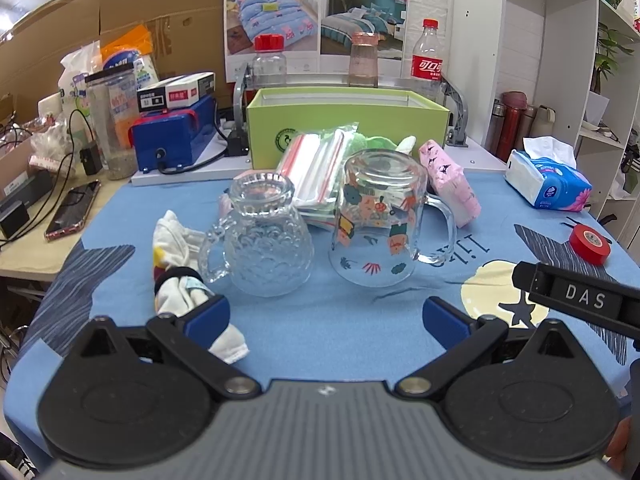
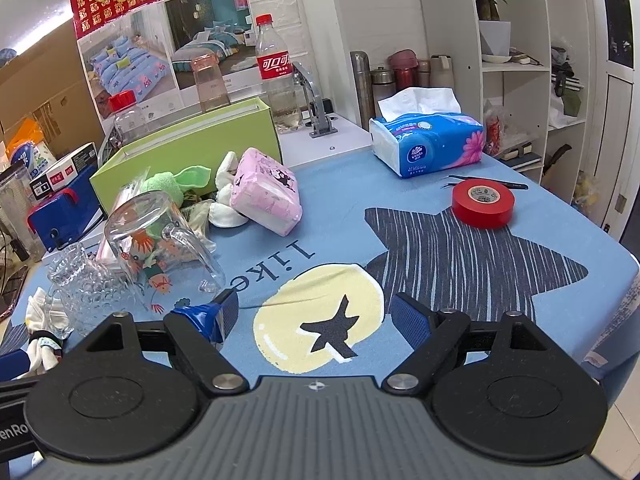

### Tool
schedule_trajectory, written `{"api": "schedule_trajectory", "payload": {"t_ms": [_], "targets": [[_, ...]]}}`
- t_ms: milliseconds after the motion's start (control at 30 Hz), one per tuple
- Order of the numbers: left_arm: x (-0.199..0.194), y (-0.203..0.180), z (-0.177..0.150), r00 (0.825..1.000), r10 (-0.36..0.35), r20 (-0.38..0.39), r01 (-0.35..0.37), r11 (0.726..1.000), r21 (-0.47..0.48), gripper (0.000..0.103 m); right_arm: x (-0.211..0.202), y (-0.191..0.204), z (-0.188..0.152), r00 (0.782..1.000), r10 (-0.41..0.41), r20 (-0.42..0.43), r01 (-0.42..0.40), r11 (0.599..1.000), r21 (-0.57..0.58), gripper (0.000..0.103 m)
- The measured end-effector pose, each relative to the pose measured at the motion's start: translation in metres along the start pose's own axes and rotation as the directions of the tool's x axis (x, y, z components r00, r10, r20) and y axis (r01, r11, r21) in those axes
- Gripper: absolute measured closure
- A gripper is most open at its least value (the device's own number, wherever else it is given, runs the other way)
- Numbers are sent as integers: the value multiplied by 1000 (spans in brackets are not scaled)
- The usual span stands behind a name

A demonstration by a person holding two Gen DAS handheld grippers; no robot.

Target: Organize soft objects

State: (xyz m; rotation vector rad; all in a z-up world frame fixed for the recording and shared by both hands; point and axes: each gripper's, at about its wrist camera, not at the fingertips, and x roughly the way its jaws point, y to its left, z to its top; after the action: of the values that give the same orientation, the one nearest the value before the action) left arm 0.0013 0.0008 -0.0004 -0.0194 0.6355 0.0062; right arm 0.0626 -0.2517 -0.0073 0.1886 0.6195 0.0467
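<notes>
Both tongs stand wide apart and grip nothing: the left tongs (image 1: 326,318) hover low over the blue-clothed desk (image 1: 320,332), one pad just beside the bundled white socks (image 1: 180,280); the right tongs (image 2: 316,314) hang over the moon print. Beyond lie two overturned glass mugs (image 1: 384,220), then zip bags, a pink tissue pack (image 2: 266,196) and a green plush toy (image 2: 168,186) against the green box (image 1: 344,118). Its inside is hidden, so nothing looks sorted; seemingly all soft items remain.

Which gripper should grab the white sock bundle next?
Left. The sock bundle lies right by the open left gripper; the right gripper, also open, sits beyond both glass mugs.
</notes>
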Motion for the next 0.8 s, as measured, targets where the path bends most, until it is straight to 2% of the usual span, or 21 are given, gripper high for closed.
{"api": "schedule_trajectory", "payload": {"t_ms": [800], "targets": [[3,0,-2,1000,-12,-12,12,1000,-1,1,4,2,-3,1000,-1,-11,1,1000,-9,32]]}}
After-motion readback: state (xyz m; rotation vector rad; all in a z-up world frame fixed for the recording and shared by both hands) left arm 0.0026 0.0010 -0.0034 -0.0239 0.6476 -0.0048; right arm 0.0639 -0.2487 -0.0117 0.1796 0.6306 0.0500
